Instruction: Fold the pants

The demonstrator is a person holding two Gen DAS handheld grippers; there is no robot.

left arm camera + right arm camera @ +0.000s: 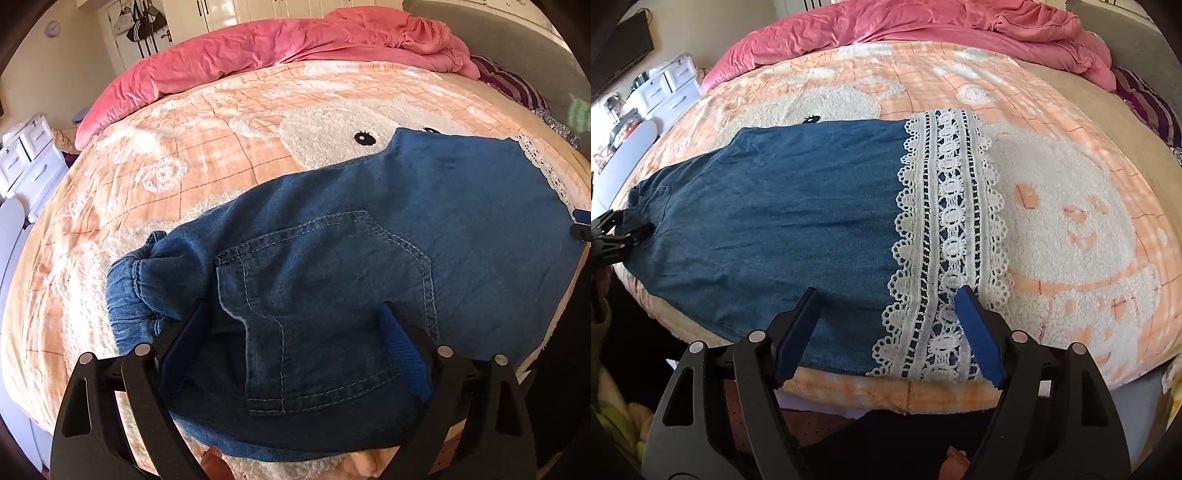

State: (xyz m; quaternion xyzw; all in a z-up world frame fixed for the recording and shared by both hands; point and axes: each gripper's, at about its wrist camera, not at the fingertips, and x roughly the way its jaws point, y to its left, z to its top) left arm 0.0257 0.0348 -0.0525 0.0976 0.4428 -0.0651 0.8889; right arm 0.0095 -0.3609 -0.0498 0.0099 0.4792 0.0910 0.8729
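Blue denim pants [406,229] with white lace hems [949,236] lie flat across the peach blanket, near the bed's front edge. In the left wrist view the waistband [136,291] and a back pocket [325,280] are close. My left gripper [295,310] is open, its fingers over the waist end at the pocket. It also shows at the left edge of the right wrist view [620,229]. My right gripper [888,291] is open, its fingers just above the leg end, one over denim, one over the lace. Its tip shows in the left wrist view [581,221].
A peach and white fleece blanket [1071,206] covers the bed. A crumpled pink duvet [258,48] lies along the far side. A striped pillow [1148,99] is at the far right. White drawers [26,155] stand left of the bed.
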